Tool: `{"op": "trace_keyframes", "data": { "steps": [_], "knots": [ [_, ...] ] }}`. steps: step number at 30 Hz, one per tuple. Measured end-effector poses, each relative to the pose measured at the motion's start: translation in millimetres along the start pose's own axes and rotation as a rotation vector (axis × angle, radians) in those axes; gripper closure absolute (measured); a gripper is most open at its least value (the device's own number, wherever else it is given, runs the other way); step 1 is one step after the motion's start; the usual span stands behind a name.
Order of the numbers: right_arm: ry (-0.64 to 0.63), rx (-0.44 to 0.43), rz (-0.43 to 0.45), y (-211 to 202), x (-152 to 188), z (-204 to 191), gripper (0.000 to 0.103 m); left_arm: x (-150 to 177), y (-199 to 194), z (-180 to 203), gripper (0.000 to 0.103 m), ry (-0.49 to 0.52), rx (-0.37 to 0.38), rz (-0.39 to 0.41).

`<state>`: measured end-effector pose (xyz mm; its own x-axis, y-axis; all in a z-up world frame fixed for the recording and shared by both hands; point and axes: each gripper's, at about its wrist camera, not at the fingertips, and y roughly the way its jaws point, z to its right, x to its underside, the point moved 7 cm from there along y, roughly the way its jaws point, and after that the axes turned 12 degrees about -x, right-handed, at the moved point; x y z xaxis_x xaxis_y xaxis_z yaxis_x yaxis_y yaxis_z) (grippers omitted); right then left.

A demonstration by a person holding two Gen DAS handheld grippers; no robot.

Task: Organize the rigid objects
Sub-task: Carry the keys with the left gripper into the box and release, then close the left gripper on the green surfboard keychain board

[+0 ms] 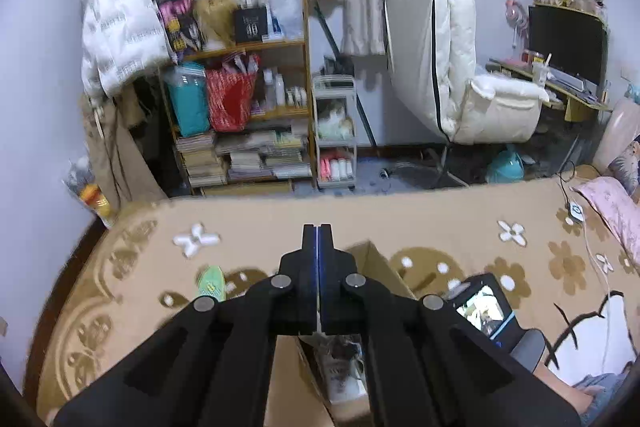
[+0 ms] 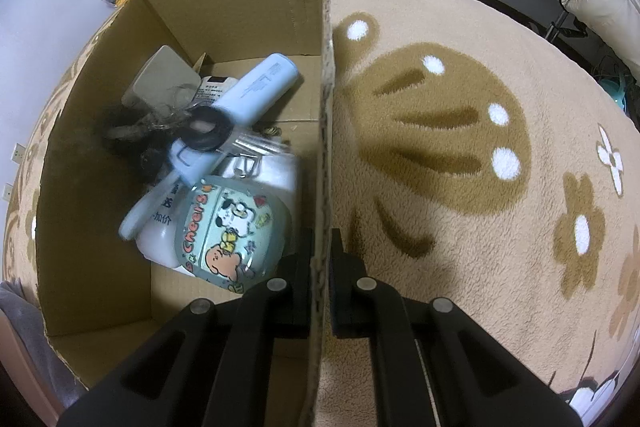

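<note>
A fleecy tan blanket (image 1: 280, 223) with brown flowers covers the bed in the left wrist view, with a wooden shelf (image 1: 240, 87) of books and bags, a white plastic cart (image 1: 335, 131) and a padded cream chair (image 1: 460, 67) behind it. The left gripper (image 1: 319, 239) is pressed together with nothing between its flat black fingers, held above the corrugated cardboard box (image 1: 380, 267). A small green patterned object (image 1: 212, 281) lies on the blanket to the left.

In the right wrist view the same plush blanket (image 2: 460, 147) fills the right half. The right gripper (image 2: 320, 251) pinches the box's (image 2: 240, 7) thin right wall, one finger inside and one outside. Inside the box lie a pale blue cylindrical bottle (image 2: 260, 83), a black tape roll (image 2: 206, 129), a rounded glossy cartoon-printed container (image 2: 228, 231), a white rectangular pack (image 2: 276, 171) and a beige flat piece (image 2: 164, 75), heaped together and touching.
</note>
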<state>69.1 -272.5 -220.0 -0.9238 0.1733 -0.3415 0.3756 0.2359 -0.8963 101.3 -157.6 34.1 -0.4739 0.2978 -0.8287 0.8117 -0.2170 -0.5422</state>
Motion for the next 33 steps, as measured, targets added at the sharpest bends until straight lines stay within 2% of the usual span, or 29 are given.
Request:
{"op": "trace_keyframes", "data": {
  "steps": [5, 7, 10, 11, 12, 13, 14, 15, 17, 19, 23, 25, 33],
  "knots": [
    [0.0, -0.002, 0.0, 0, -1, 1, 0.096, 31, 40, -1, 0.097, 0.046, -0.066, -0.105],
    [0.0, -0.002, 0.0, 0, -1, 1, 0.096, 45, 59, -9, 0.09, 0.028, -0.073, -0.175],
    [0.0, -0.002, 0.0, 1, -2, 1, 0.096, 58, 81, -29, 0.085, 0.003, -0.103, -0.232],
    [-0.001, -0.002, -0.001, 1, -2, 1, 0.096, 62, 90, -37, 0.075, 0.001, -0.118, -0.246],
    [-0.002, -0.001, -0.001, 1, -2, 1, 0.096, 65, 96, -43, 0.055, 0.002, -0.128, -0.254],
    [-0.005, 0.001, -0.001, 1, -1, 1, 0.096, 68, 106, -54, 0.026, -0.006, -0.155, -0.258],
    [-0.008, 0.002, -0.001, 1, -1, 0, 0.096, 68, 111, -61, 0.018, -0.013, -0.175, -0.25],
    [-0.01, 0.003, -0.002, 1, -1, 0, 0.096, 68, 118, -72, 0.014, -0.019, -0.213, -0.233],
    [-0.011, 0.003, -0.002, 1, -1, -1, 0.096, 68, 132, -87, 0.012, -0.015, -0.263, -0.23],
    [-0.011, 0.003, -0.003, 1, 0, -1, 0.096, 72, 152, -103, 0.008, -0.017, -0.292, -0.27],
    [-0.011, -0.001, -0.004, 2, 0, -1, 0.096, 88, 185, -131, 0.008, -0.11, -0.279, -0.355],
    [-0.01, -0.008, -0.006, 2, 0, -1, 0.096, 99, 202, -143, 0.008, -0.105, -0.317, -0.389],
    [-0.024, -0.002, -0.012, 4, -1, -5, 0.096, 138, 253, -160, 0.009, -0.123, -0.323, -0.498]
  ]
}}
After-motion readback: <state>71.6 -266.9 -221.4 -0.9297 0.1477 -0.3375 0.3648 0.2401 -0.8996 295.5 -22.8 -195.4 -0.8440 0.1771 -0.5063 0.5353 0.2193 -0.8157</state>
